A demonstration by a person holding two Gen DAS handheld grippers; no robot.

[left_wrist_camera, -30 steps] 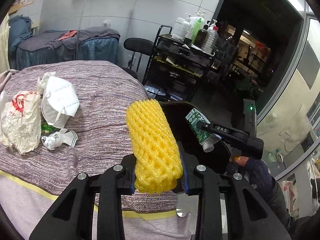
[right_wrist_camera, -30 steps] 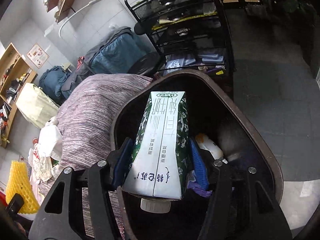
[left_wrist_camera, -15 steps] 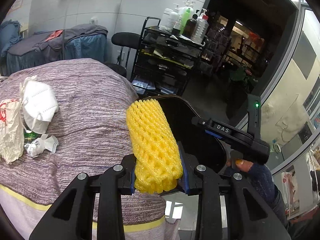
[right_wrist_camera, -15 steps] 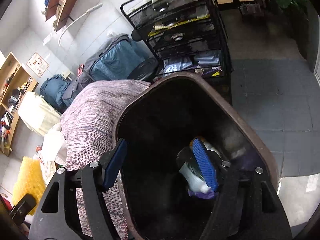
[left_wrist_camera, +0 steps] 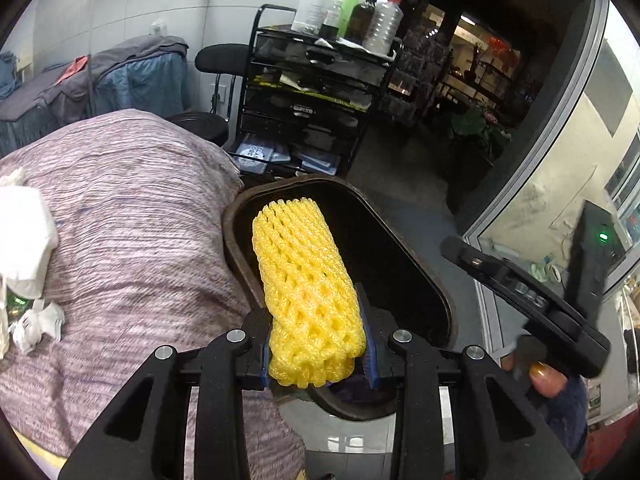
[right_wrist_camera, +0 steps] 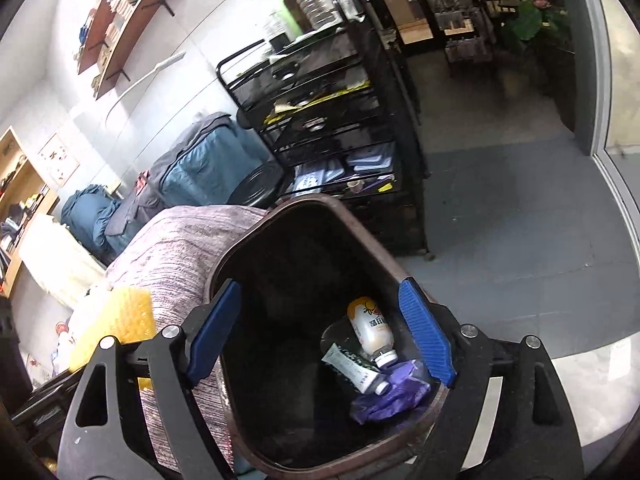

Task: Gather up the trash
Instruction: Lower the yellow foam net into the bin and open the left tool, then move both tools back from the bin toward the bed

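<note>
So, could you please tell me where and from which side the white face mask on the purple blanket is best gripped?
Probably at the raised, folded edge of the white face mask, coming from above with the jaws across that ridge. It lies crumpled on the soft purple blanket, so a flat side approach would likely snag cloth. The right gripper, empty with jaws opening, looks free for it.

Only thing I can actually read is "DAS", embossed on the black arm of the right gripper (left_wrist_camera: pixel 524 300) in the left wrist view. The bottle (right_wrist_camera: pixel 370 330) and carton (right_wrist_camera: pixel 352 368) in the bin have print, but it's too small.
</note>
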